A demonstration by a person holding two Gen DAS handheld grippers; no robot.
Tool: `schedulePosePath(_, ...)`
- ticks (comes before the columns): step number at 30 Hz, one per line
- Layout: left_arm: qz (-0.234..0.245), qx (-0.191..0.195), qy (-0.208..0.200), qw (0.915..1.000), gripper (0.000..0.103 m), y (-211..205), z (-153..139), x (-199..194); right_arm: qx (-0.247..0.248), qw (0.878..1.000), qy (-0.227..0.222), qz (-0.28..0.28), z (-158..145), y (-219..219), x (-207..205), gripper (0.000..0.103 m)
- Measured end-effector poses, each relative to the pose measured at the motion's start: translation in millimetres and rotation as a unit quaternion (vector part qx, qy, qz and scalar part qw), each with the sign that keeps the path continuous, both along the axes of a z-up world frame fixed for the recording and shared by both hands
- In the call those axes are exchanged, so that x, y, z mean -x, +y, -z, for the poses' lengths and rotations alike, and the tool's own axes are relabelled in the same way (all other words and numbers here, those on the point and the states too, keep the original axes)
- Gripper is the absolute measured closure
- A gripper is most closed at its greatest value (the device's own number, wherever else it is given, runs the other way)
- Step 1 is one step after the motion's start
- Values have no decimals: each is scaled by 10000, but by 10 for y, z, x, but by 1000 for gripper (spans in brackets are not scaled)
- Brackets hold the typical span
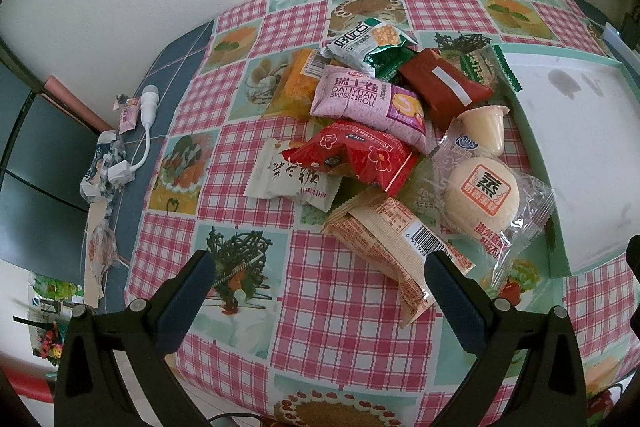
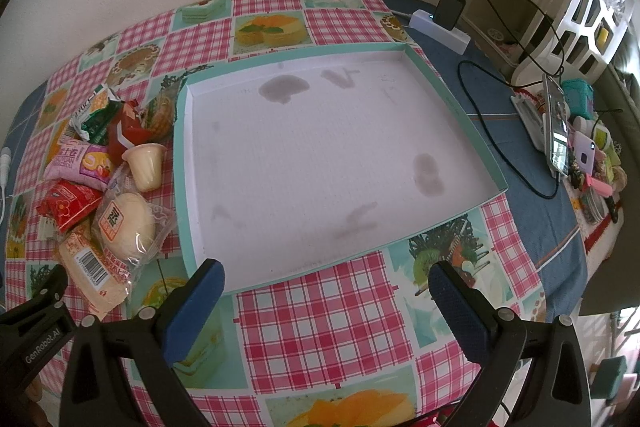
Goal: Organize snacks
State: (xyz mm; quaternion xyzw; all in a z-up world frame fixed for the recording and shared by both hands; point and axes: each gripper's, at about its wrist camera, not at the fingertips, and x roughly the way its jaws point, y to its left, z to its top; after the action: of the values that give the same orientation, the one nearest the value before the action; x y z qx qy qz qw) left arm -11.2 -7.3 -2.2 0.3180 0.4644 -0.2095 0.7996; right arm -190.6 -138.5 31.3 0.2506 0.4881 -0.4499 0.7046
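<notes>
A heap of wrapped snacks lies on the checked tablecloth: a pink Swiss roll pack (image 1: 368, 103), a red flowered pack (image 1: 352, 155), a round steamed cake in clear wrap (image 1: 484, 195), a beige barcoded pack (image 1: 396, 247), a jelly cup (image 1: 486, 125) and a brown-red pack (image 1: 444, 83). My left gripper (image 1: 320, 267) hovers open just in front of the heap, holding nothing. A shallow white box lid with a mint rim (image 2: 452, 95) sits right of the heap and has nothing in it. My right gripper (image 2: 328, 279) is open at the lid's near edge. The heap (image 2: 108, 183) shows at the left of the right wrist view.
A white cable with plug (image 1: 148, 107) and crumpled wrappers (image 1: 104, 163) lie at the table's left edge. On the right are a power strip with charger (image 2: 444, 19), black cables, a phone on a stand (image 2: 558, 127) and assorted small clutter (image 2: 596, 163). A wall is behind the table.
</notes>
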Motion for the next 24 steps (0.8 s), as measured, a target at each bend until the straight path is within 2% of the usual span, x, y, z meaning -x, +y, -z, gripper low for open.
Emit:
schedulePosePath(9,-9,-23,27,10000,0,7,23,-3,-7,10000,16,7,4,0,-5,0)
schedulePosePath(15,-114,-33,241,9996,0,36,91,-56,-8,10000,40,0,20,7,4,0)
schedulePosePath(24,-450,236,1154,9920,0,45,294,-208,-184,9996,-82,-209,86,-42,-175,0)
